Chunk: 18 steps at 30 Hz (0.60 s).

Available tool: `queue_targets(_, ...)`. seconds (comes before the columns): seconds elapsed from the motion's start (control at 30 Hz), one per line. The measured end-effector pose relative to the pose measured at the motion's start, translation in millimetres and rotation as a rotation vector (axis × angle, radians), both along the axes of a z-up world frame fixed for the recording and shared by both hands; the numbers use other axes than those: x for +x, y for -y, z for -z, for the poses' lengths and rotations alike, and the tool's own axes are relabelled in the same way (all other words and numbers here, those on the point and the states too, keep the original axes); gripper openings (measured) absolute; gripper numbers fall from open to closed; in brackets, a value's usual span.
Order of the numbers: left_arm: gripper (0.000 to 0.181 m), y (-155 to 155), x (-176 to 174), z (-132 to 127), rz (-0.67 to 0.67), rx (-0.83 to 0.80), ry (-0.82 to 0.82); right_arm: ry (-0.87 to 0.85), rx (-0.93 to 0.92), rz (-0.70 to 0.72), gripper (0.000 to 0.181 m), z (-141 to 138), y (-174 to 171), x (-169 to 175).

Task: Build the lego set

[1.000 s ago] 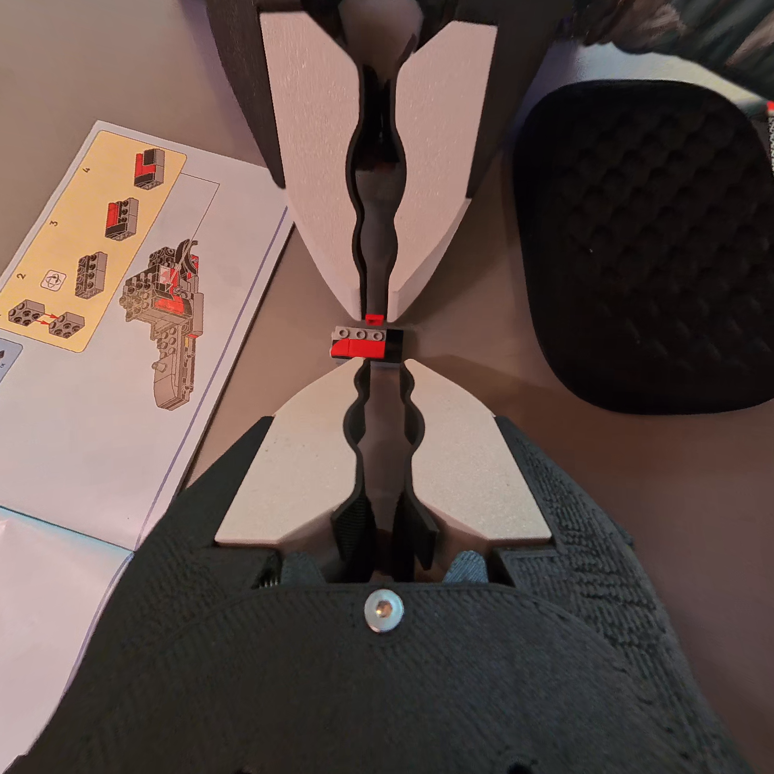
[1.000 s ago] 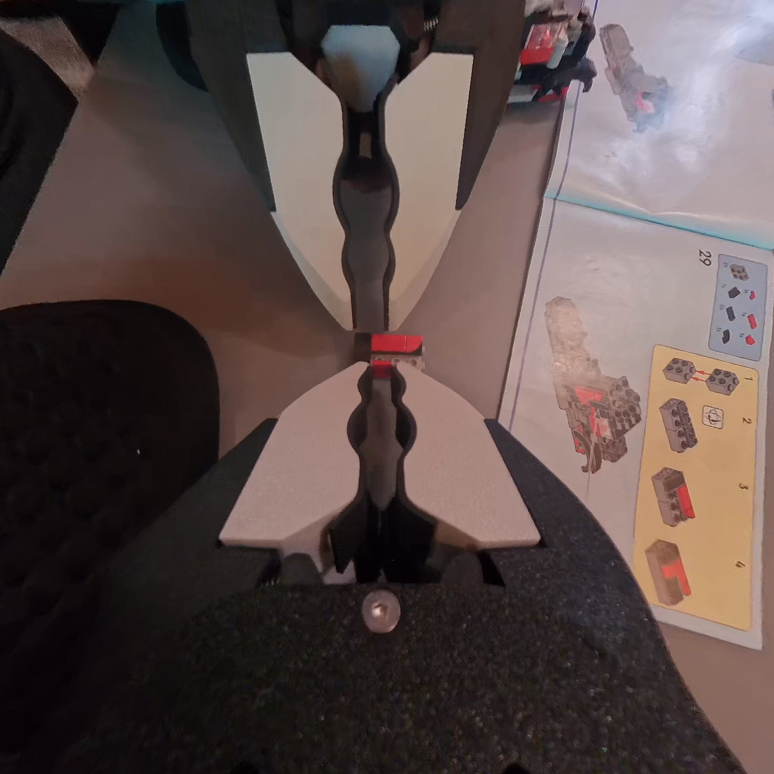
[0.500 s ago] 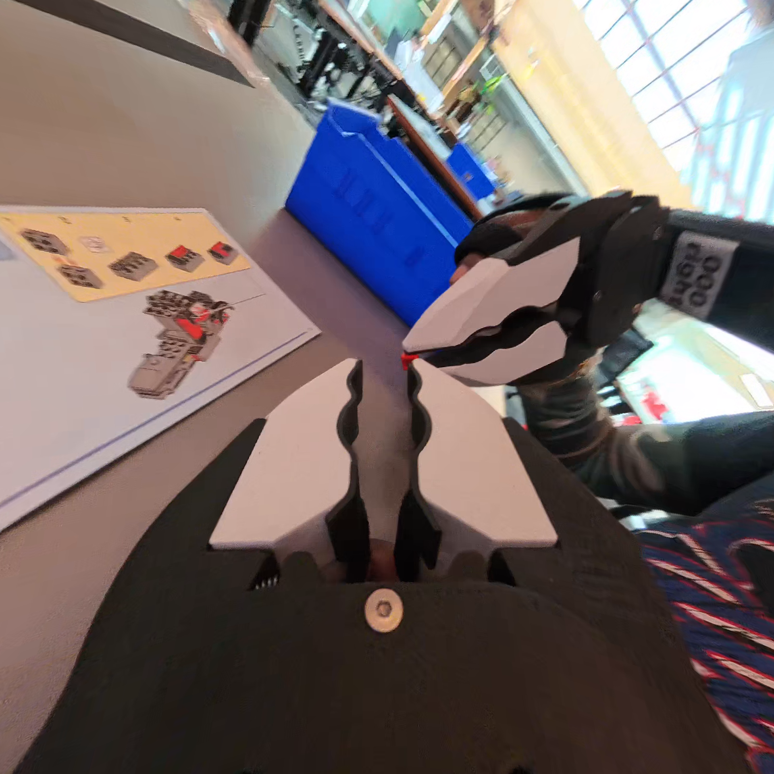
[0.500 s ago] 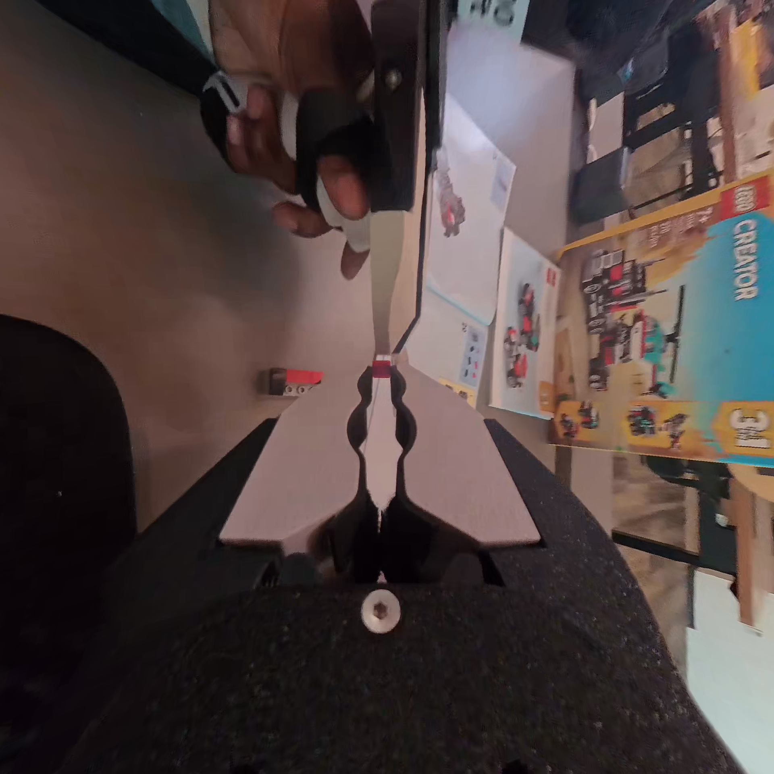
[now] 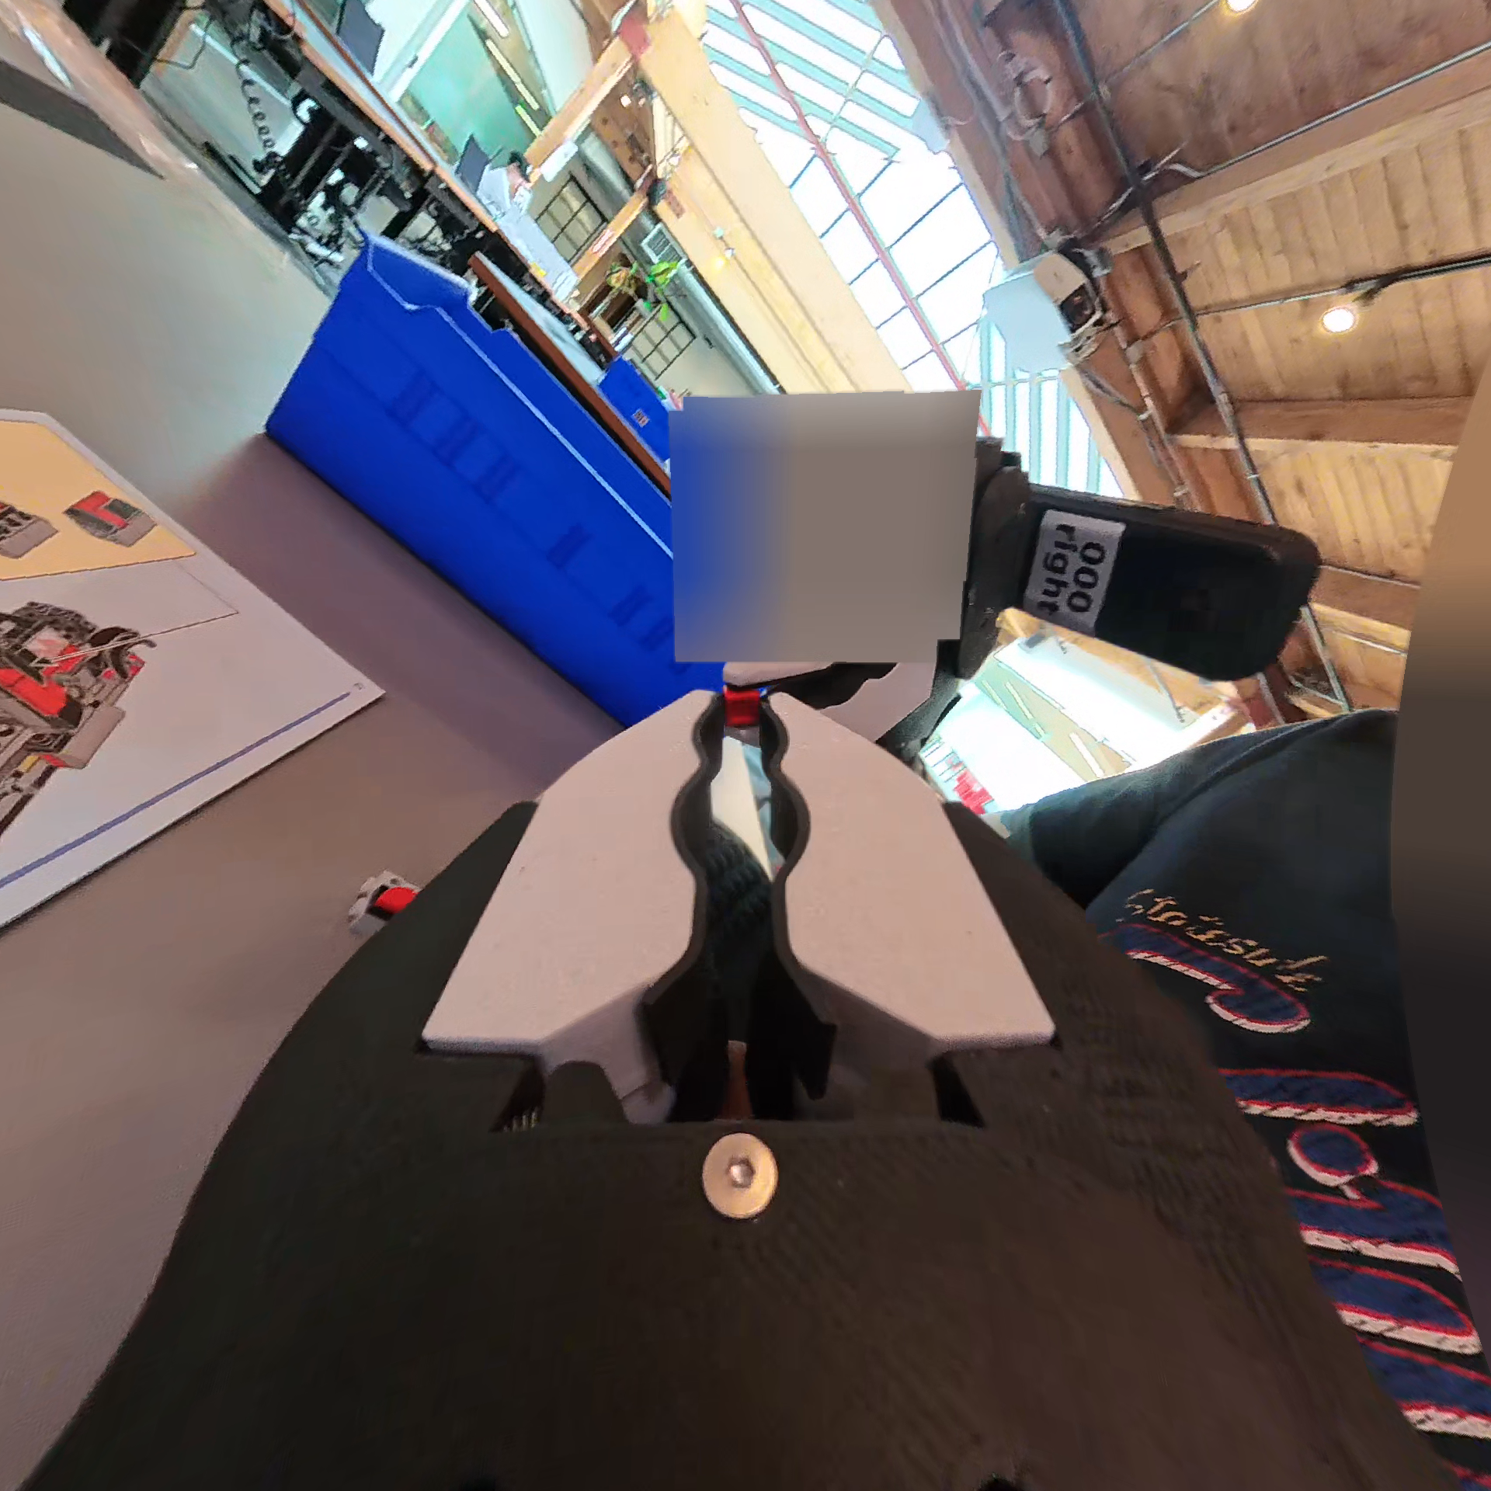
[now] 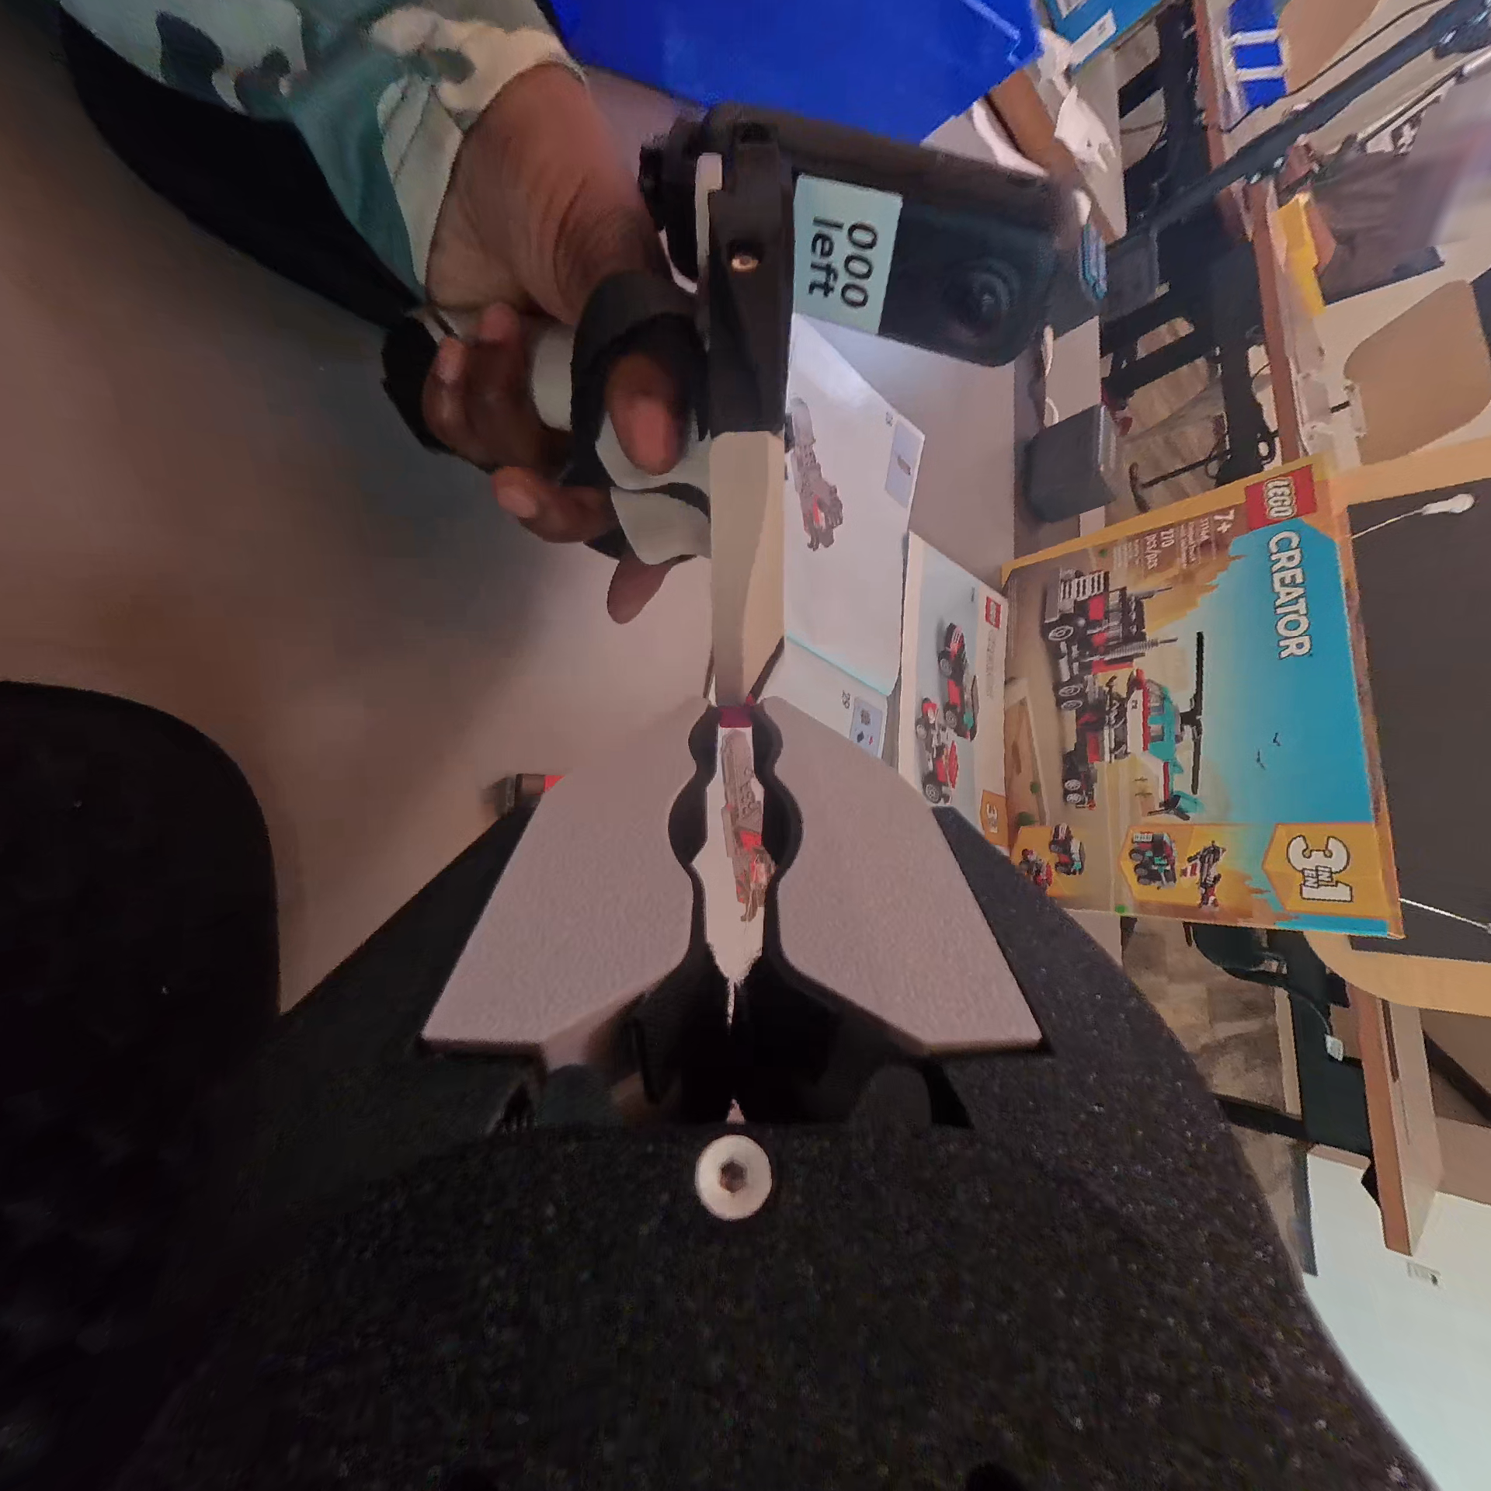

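Both claws meet tip to tip above the counter (image 5: 242,1049): left claw (image 5: 738,706) and right claw (image 6: 734,714) each pinch the small red brick (image 5: 737,703).

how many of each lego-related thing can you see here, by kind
Small red lego piece pinched at the tips of both grippers: 1
Grey-and-red brick assembly lying on the table: 1
Paper instruction booklets, one open, one closed: 2
Blue-and-yellow cardboard set box: 1
Total: 5
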<state>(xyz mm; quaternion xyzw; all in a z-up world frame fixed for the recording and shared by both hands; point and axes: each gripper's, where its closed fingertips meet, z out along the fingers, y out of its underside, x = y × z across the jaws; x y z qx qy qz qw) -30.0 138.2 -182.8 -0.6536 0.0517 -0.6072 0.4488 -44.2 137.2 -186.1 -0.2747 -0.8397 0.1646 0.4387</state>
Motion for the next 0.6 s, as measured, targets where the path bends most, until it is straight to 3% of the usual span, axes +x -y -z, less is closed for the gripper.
queue_targets(0.1,0.008,5.4,-1.3,-11.3,0.030,0.029,0.091,-0.056,-0.067,-0.030,0.008,-11.8,5.3,-1.3)
queue_targets(0.23,0.009,17.1,-9.0,-36.6,0.108,0.067,0.334,-0.174,-0.234,-0.088,0.013,-35.0,13.1,-1.9)
queue_targets(0.33,0.008,17.3,-17.6,-46.3,0.037,0.158,0.379,-0.244,-0.416,-0.048,0.014,-50.4,12.5,-6.4)
queue_targets(0.4,0.008,9.6,-25.2,-46.0,-0.158,0.288,0.225,-0.255,-0.652,0.038,0.017,-55.8,6.6,-10.9)
queue_targets(0.47,0.008,3.9,-32.9,-44.3,-0.421,0.508,-0.134,-0.286,-0.990,0.111,0.016,-63.3,-0.6,-14.4)
queue_targets(0.53,0.008,10.3,-40.0,-58.2,-0.668,0.784,-0.496,-0.253,-1.311,0.106,0.016,-65.0,-0.4,-15.7)
queue_targets(0.6,0.008,16.0,-40.1,-66.6,-0.798,0.955,-0.763,-0.225,-1.498,0.074,0.018,-64.5,1.5,-16.4)
